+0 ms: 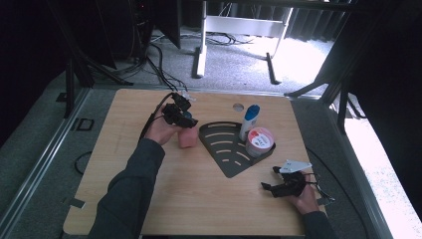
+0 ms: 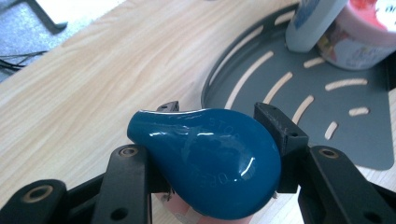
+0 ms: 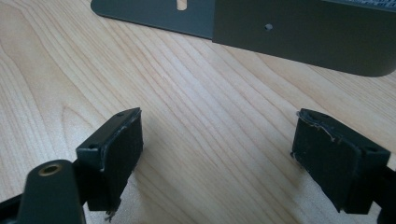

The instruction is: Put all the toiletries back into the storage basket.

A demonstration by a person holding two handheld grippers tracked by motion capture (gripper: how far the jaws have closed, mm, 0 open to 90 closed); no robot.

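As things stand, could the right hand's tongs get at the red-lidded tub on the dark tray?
Probably yes. The right tongs stand open and empty on the table just below the tray, and the tub sits near the tray's low right rim. Only the white bottle stands close behind it.

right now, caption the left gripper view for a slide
Left gripper clamps a blue-capped bottle beside the grey tray.

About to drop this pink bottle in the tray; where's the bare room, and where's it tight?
The tray's near, pointed half is bare, as is the slotted floor left of the white bottle. The far right corner is crowded by that bottle and the jar. The table in front, between both hands, is open.
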